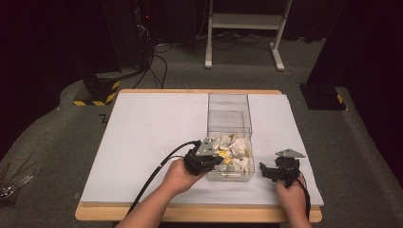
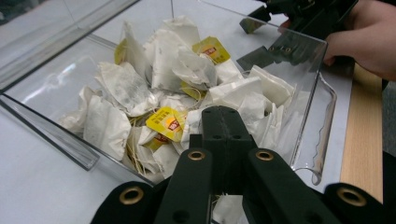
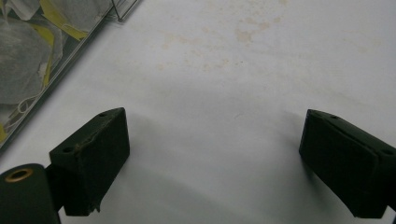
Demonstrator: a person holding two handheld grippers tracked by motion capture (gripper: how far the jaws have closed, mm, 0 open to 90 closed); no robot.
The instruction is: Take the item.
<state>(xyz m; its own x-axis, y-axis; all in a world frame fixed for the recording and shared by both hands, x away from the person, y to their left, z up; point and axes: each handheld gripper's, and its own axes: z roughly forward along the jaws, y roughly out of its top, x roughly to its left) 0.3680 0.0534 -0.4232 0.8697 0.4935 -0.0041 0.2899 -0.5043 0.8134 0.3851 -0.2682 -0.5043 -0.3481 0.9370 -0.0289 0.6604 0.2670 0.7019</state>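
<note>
Nearest the table edge: right gripper (image 1: pixel 272 172) held in right hand (image 1: pixel 291 194), resting low over bare white table cover (image 1: pixel 142 142), just right of clear plastic bin (image 1: pixel 250 156). Jaws spread wide apart in right gripper view, nothing between them, only stained white cover below; bin wall and bags seen at upper left corner there.

Left gripper (image 1: pixel 216 160) held in left hand (image 1: pixel 179 176), reached over near-left wall of bin, tips down among tea bags (image 1: pixel 233 151). Jaws pressed fully together in left gripper view (image 2: pixel 224 122), tips set at the pile; could not tell whether any bag or string was pinched between them. Black cable (image 1: pixel 152 176) trailed back from left gripper along forearm.

Tea bags (image 2: pixel 154 79) heaped in near compartment of bin, white paper sachets with yellow tags (image 2: pixel 166 122) and loose strings, piled against each other. Far compartment of bin (image 1: pixel 228 111) clear-walled, beyond the pile.

Further off: wooden table edge (image 1: pixel 199 91), grey carpet floor, white stand legs (image 1: pixel 209 57), yellow-black striped base (image 1: pixel 97 92) at far left.
</note>
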